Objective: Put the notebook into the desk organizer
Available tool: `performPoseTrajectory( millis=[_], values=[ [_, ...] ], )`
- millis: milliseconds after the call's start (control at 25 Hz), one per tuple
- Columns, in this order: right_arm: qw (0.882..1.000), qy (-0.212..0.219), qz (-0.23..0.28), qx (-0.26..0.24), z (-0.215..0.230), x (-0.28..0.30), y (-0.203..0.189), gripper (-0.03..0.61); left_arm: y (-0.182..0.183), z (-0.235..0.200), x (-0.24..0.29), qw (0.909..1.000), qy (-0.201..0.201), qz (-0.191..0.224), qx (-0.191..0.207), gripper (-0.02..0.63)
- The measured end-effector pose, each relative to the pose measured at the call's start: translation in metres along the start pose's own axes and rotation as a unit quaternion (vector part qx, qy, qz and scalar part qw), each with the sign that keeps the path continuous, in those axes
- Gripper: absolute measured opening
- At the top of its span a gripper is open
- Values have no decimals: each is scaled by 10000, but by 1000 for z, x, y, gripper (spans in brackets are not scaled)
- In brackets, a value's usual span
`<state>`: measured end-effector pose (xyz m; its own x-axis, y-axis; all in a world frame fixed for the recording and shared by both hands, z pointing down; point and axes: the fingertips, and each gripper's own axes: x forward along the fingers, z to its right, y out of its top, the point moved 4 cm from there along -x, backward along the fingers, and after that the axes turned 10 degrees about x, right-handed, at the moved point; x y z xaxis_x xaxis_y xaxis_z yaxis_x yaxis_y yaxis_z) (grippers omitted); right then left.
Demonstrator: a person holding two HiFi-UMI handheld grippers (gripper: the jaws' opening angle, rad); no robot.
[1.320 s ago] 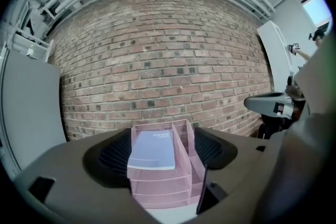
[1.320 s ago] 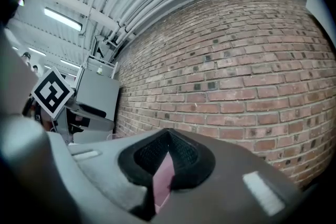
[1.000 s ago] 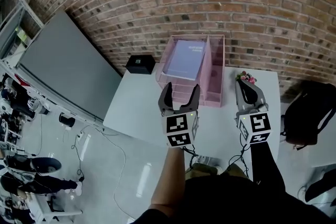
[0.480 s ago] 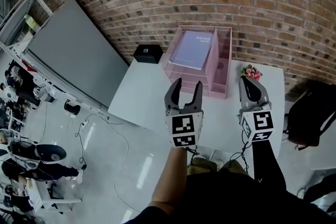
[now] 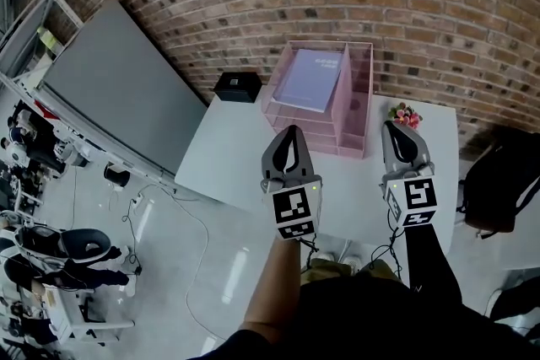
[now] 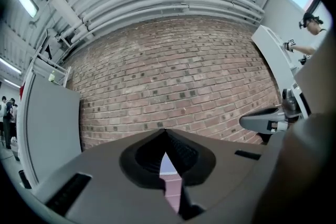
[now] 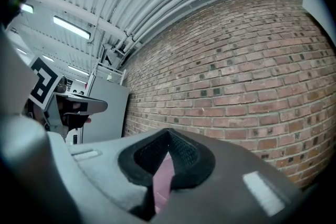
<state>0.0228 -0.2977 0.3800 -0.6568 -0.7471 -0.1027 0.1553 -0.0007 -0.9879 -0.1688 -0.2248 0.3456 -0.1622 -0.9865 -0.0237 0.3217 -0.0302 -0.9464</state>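
A lavender notebook (image 5: 310, 79) lies flat in the top tray of the pink desk organizer (image 5: 359, 110), which stands at the far edge of the white table (image 5: 224, 155) against the brick wall. My left gripper (image 5: 290, 131) hovers just in front of the organizer; its jaws have just been closing and now meet with nothing between them. A sliver of the notebook (image 6: 168, 163) shows through the left gripper (image 6: 165, 131). My right gripper (image 5: 399, 130) hangs shut and empty to the right of the organizer, with only pink organizer (image 7: 164, 178) showing behind the right gripper (image 7: 168, 132).
A small black box (image 5: 237, 85) sits on the table left of the organizer. A little pink flower bunch (image 5: 403, 115) stands at the right by the wall. A grey panel (image 5: 118, 93) leans at the left, and a black backpack (image 5: 499, 181) lies on the floor at the right.
The left gripper's jaws went from wide open to closed, with nothing caught in them, and it drew slightly back and up from the organizer. The right gripper stayed put.
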Motion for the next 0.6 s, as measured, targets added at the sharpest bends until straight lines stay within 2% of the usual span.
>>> performPoseTrajectory(
  millis=[120, 600],
  values=[
    [9997, -25, 129, -214, -2, -2, 5, 0, 1, 1, 1, 10000, -18, 52, -25, 6],
    [9996, -90, 233, -142, 2, -2, 8, 0, -14, -2, 3, 9998, -41, -182, -77, 6]
  ],
)
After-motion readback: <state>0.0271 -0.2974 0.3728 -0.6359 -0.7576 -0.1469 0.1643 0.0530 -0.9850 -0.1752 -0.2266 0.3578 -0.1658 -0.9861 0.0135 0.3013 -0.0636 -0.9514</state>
